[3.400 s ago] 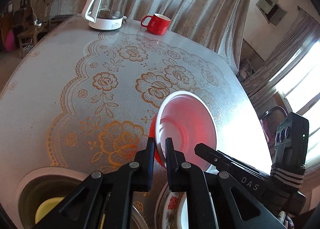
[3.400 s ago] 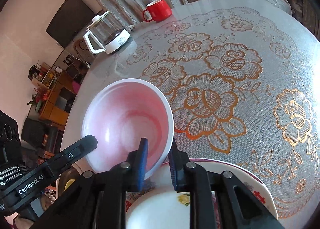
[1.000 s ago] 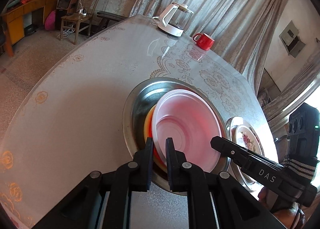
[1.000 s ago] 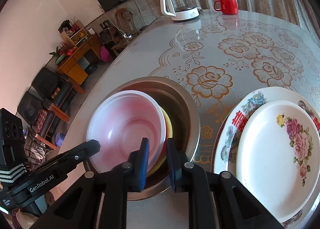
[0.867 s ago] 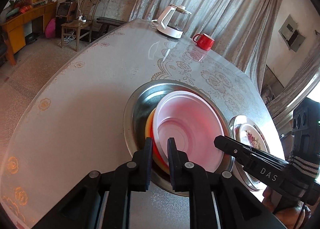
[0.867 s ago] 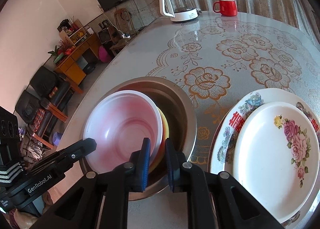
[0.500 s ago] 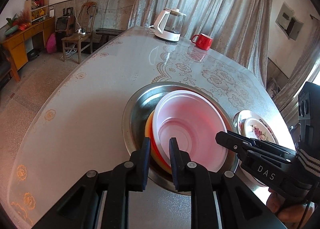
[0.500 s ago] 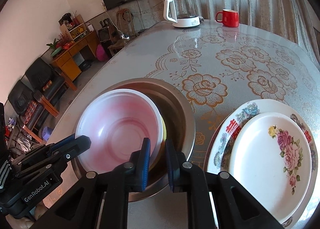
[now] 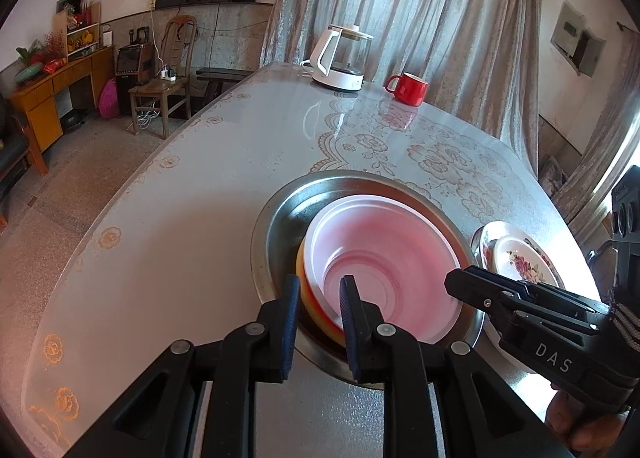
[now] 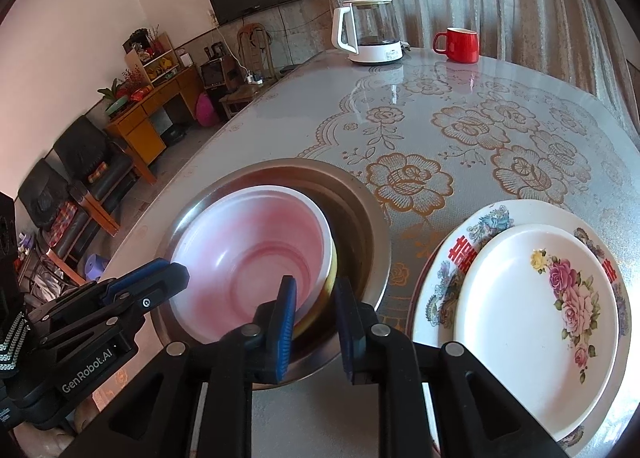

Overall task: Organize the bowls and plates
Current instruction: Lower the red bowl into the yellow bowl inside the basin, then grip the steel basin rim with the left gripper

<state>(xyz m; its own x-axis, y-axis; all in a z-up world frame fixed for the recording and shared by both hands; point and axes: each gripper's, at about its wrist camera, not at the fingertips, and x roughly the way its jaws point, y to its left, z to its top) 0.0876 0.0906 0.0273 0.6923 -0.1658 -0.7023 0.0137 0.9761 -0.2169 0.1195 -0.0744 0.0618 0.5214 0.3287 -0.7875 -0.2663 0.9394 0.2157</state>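
A white bowl with a pink inside (image 9: pixel 384 258) (image 10: pixel 256 254) rests on a yellow bowl (image 9: pixel 301 278) inside a wide steel basin (image 9: pixel 276 226) (image 10: pixel 360 218). My left gripper (image 9: pixel 316 294) is open, its jaws astride the bowl's near rim with gaps on both sides. My right gripper (image 10: pixel 316 298) is open too, its jaws astride the opposite rim. A small floral plate (image 10: pixel 536 310) lies on a larger patterned plate (image 10: pixel 472 246) to the right of the basin.
A glass kettle on a white base (image 9: pixel 340 58) (image 10: pixel 372 34) and a red mug (image 9: pixel 408 88) (image 10: pixel 460 44) stand at the table's far side. The table edge (image 9: pixel 132 186) drops to the floor on the left, with chairs and a cabinet beyond.
Both grippers carried the pink bowl from the table's middle into the steel basin onto the yellow bowl. In the last half second both grippers have opened and let go of its rim.
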